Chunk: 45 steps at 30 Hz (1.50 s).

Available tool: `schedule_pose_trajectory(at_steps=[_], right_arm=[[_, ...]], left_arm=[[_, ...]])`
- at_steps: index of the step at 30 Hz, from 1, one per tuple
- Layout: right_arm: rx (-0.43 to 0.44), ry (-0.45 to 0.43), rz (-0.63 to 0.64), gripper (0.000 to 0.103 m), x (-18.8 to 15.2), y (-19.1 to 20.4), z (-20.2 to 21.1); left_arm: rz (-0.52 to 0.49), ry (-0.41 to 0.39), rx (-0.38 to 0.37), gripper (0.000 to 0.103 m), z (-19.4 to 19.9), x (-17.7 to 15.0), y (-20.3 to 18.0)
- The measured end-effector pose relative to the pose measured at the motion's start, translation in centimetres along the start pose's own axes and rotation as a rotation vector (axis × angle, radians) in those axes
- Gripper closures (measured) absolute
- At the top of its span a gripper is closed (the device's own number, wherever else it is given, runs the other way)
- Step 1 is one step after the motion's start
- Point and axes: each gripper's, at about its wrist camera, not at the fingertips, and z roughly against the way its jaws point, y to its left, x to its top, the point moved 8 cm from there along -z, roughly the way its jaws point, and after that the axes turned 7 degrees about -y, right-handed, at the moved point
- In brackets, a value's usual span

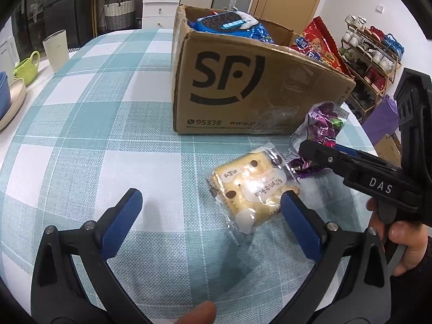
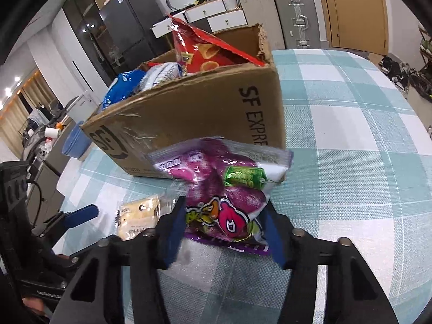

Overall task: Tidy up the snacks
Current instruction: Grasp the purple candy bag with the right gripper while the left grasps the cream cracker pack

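On the left of the desk (image 1: pixel 89 124), which has a checked cloth, stand a green mug (image 1: pixel 26 66) and a white tumbler (image 1: pixel 56 50). The left claw (image 1: pixel 208 216) is released, with its fingers wide apart, and its right finger touches the yellow wrapped cake (image 1: pixel 252 186) that lies flat on the desk. Behind it stands the SF cardboard box (image 1: pixel 243 89) with an Oreo pack (image 1: pixel 220 23) and a red snack bag (image 1: pixel 320 46) inside. Just in front of the box, the right claw (image 2: pixel 224 232) is clenched on the purple snack bag (image 2: pixel 224 186).
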Motion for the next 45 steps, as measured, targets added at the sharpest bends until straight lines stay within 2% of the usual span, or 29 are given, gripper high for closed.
schedule_pose_trajectory(at_steps=[4,11,16,23,29,35,37,39,44,45], right_arm=[[0.047,-0.030,-0.050,0.057,0.0,-0.4,1.3],[0.035,-0.077,-0.053,0.058,-0.3,-0.8,3.3],[0.042,-0.054,-0.054,0.058,-1.1,-0.8,3.2],[0.057,-0.049,-0.030,0.058,-1.7,-0.2,3.2],[0.061,-0.044,-0.033,0.058,-2.0,-0.2,3.1],[0.062,-0.037,-0.034,0.058,-1.9,-0.3,2.9],[0.064,-0.038,-0.036,0.058,-1.9,-0.3,2.9],[0.062,-0.036,-0.033,0.058,-1.9,-0.3,2.9],[0.062,-0.038,-0.026,0.058,-1.9,-0.1,2.7],[0.061,-0.039,-0.026,0.058,-2.0,-0.1,2.8]], left_arm=[[-0.007,-0.001,-0.009,0.001,-0.2,0.2,-0.6],[-0.022,0.010,-0.017,0.001,-0.4,-0.2,-1.5],[-0.025,0.030,-0.040,0.001,-0.8,-0.4,-2.1],[-0.029,0.055,-0.113,0.001,-1.1,-0.4,-3.8],[-0.142,0.101,-0.109,0.001,-2.3,-0.9,-6.4],[-0.146,0.102,-0.114,0.001,-2.8,-0.4,-6.9],[-0.128,0.101,-0.124,0.004,-2.8,-0.1,-6.5],[-0.130,0.101,-0.125,0.013,-2.6,0.2,-6.4],[-0.132,0.094,-0.144,0.024,-1.9,0.4,-5.2],[-0.136,0.078,-0.162,0.035,-1.6,0.6,-5.3]])
